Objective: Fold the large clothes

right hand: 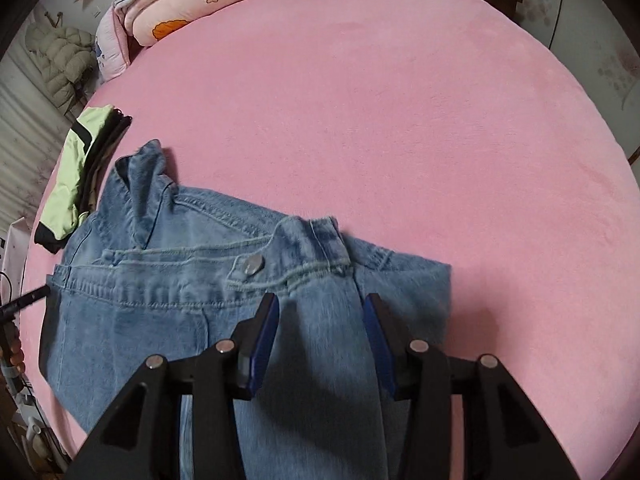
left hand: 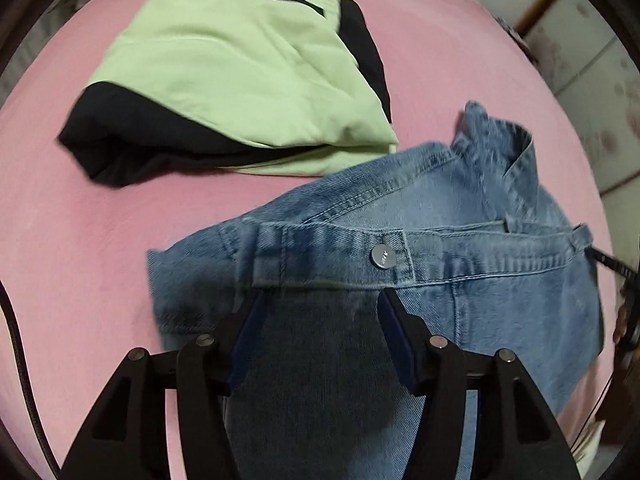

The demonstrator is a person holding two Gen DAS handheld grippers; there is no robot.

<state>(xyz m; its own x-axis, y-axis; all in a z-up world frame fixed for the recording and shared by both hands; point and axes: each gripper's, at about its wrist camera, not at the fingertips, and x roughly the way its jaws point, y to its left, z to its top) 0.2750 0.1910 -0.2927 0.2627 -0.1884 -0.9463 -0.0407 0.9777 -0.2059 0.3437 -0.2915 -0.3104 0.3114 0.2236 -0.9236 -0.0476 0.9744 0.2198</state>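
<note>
A pair of light blue jeans (left hand: 420, 248) lies on the pink bed sheet (left hand: 80, 260), its waistband running left to right with the metal button (left hand: 383, 257) facing up, and the legs trailing towards the near edge under both cameras. The left tongs (left hand: 320, 300) hang just above the denim below the waistband, on the jeans' left part; their blue-padded fingers (left hand: 250, 328) stand apart with cloth showing between them but nothing pinched. The right tongs (right hand: 320, 304) are likewise spread, poised over the fabric just near of the button and the belt loop (right hand: 324, 236), and grip nothing. Far and to the left of the jeans, touching their upper edge, rests a folded green and black garment (left hand: 224, 80). In the right wrist view a rolled patterned quilt (right hand: 176, 4) sits at the far left corner of the bed, and a padded coat (right hand: 60, 56) hangs beyond it.
</note>
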